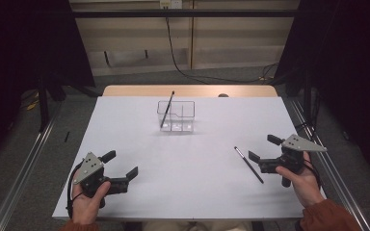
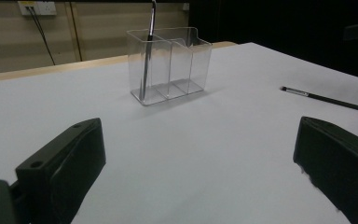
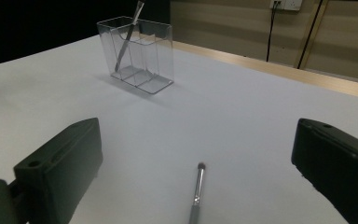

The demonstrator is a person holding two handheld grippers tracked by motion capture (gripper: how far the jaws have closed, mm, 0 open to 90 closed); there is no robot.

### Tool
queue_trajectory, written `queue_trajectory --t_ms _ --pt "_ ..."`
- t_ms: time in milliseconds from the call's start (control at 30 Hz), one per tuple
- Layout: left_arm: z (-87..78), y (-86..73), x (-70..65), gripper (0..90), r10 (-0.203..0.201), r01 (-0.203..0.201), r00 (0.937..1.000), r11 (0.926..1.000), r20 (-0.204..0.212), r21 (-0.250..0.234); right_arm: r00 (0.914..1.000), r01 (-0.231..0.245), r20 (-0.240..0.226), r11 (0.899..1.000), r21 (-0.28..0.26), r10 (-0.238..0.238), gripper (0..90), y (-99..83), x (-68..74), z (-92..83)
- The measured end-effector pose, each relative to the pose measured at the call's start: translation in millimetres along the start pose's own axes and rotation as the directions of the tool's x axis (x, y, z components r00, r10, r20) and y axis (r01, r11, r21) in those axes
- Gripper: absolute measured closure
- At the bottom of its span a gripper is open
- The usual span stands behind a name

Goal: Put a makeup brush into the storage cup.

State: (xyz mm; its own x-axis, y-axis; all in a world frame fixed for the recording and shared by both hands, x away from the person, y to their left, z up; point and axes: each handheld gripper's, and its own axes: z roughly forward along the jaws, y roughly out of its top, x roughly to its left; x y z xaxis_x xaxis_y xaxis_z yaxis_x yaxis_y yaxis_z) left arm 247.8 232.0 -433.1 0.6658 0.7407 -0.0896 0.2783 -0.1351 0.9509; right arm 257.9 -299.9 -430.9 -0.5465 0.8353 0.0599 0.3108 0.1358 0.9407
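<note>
High view: near the table's right edge, a brush (image 1: pixel 248 164) is approached by the right gripper (image 1: pixel 259 150), jaws wide; the left gripper (image 1: pixel 123 165) is held wide too. Jaws must be lowered astride it.

each hand holds a black two-jaw tool: the left gripper (image 1: pixel 124 164) and the right gripper (image 1: pixel 262 147) have blocky matte jaws with small round screw holes in their tops. a grey three-cornered plate dotted with dark screws sits on each. a black cable loops by the left hand (image 1: pixel 87 199). rust-orange sleeves cover the wrists.
</note>
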Motion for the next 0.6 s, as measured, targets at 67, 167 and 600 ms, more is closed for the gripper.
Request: queue_trajectory --t_ms 67,167,600 --pt "0.9 0.5 0.1 2.1 -0.001 0.001 1.0 1.0 0.001 0.0 0.9999 -0.014 -0.003 1.0 0.013 0.014 2.1 3.1 -2.6 2.4" --pt "2.7 0.6 -0.2 2.1 0.004 -0.004 1.0 1.0 0.004 0.002 0.9999 -0.016 -0.004 1.0 0.021 0.017 2.9 7.0 -5.5 5.7" --pt "1.6 -0.8 0.7 2.1 0.0 0.0 1.0 1.0 -0.008 0.005 0.9983 -0.016 -0.051 0.982 0.191 0.027 4.7 15.8 -11.1 22.5"
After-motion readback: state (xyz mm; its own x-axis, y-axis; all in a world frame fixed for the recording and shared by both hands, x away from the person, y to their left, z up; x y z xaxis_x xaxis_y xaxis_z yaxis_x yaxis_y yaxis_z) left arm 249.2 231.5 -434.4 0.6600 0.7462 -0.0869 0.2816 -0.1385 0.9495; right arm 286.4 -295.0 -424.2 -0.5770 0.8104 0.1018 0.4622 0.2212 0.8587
